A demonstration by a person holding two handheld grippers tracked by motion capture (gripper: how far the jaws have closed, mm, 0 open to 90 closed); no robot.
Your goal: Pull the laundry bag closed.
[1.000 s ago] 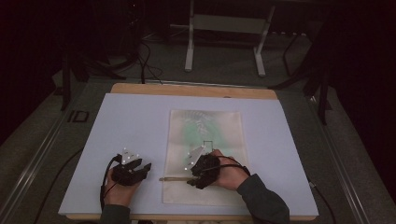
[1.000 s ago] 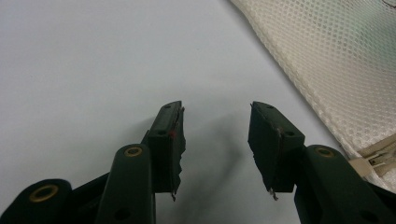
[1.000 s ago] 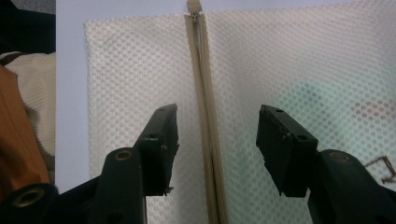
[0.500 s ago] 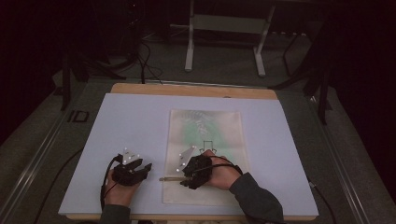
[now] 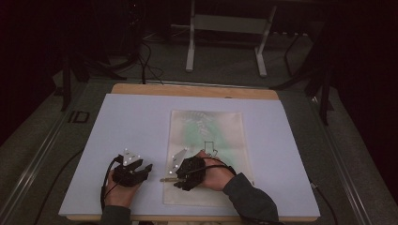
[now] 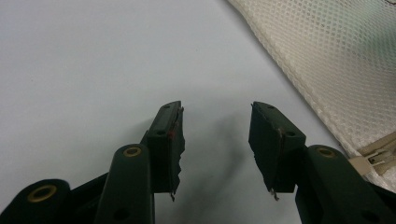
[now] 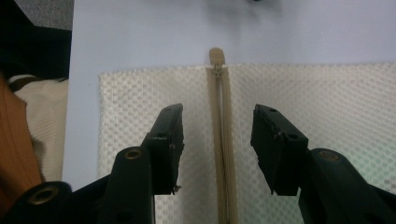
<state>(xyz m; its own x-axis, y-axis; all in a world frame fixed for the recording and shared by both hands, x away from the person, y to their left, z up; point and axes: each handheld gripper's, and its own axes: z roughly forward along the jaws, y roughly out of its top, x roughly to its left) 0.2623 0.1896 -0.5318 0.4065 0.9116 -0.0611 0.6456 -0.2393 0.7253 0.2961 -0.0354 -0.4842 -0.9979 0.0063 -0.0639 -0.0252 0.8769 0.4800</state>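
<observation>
Mesh bag (image 7: pixel 299 107) is lying flat; the right gripper (image 7: pixel 217 140), spread but just narrowing, is straddling its zipper (image 7: pixel 219 116) without pinching.

My right hand (image 5: pixel 213 174) hides part of the mesh bag (image 5: pixel 206 136); what's inside is too blurred to tell.

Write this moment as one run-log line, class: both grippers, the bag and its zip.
left gripper: open, over bare table | right gripper: open, jaws closing, straddling zip | mesh bag: flat on table

"ID" on the floor (image 5: pixel 77 117) beside the table (image 5: pixel 141 117)
</observation>
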